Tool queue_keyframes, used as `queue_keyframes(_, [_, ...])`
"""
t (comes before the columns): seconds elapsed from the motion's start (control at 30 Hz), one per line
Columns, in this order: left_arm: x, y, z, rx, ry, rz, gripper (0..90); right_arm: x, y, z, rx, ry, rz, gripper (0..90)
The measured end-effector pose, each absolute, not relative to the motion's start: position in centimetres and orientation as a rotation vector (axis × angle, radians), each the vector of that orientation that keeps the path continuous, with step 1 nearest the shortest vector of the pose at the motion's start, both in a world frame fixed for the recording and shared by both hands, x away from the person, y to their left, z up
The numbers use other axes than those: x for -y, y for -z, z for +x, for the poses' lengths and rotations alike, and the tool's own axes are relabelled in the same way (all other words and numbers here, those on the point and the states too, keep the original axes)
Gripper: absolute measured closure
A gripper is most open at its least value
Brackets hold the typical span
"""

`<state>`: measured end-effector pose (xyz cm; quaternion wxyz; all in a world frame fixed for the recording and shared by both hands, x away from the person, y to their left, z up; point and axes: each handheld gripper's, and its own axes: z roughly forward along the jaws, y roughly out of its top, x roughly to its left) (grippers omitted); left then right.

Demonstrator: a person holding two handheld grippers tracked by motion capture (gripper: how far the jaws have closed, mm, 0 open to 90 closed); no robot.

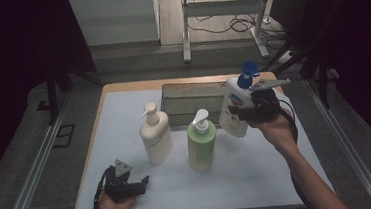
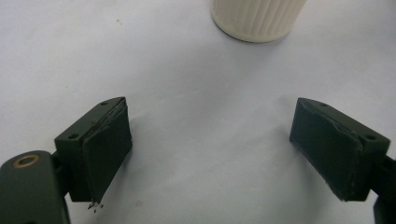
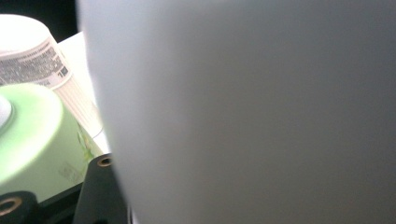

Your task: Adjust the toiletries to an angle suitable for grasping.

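- My left tongs (image 1: pixel 140 182) rest low on the pale sheet that covers the counter (image 1: pixel 259 179), near its front left corner, jaws spread wide with nothing between them. In the left gripper view there is bare sheet between the two black pads (image 2: pixel 105 149).
- Just beyond them, ahead and a little to the right, stands the cream ribbed plastic pump bottle (image 1: pixel 155 135), upright, clear of my left tongs; its base (image 2: pixel 256 18) shows at the top of the left gripper view.
- Next comes the light green plastic pump bottle with a white pump (image 1: pixel 201 143), upright near the middle of the counter, just beside the cream one.
- Behind these two sits a grey rectangular box (image 1: pixel 191 101), at the back of the counter.
- My right tongs (image 1: pixel 235 114) are clamped on the white plastic pump bottle with a blue pump (image 1: pixel 238 105), lifted and tilted in front of the box's right end. Its white wall (image 3: pixel 257 112) sits pressed right up against the right gripper's camera.
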<state>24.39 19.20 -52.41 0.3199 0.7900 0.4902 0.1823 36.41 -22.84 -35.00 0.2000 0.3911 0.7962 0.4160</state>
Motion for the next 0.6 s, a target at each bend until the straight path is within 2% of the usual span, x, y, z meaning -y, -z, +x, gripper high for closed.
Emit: queue_keyframes(0.6, [-19.2,52.4,24.4,-1.290,-0.479,2.073,12.3,19.6,33.4,39.2,-2.196,-1.155,1.106,40.4])
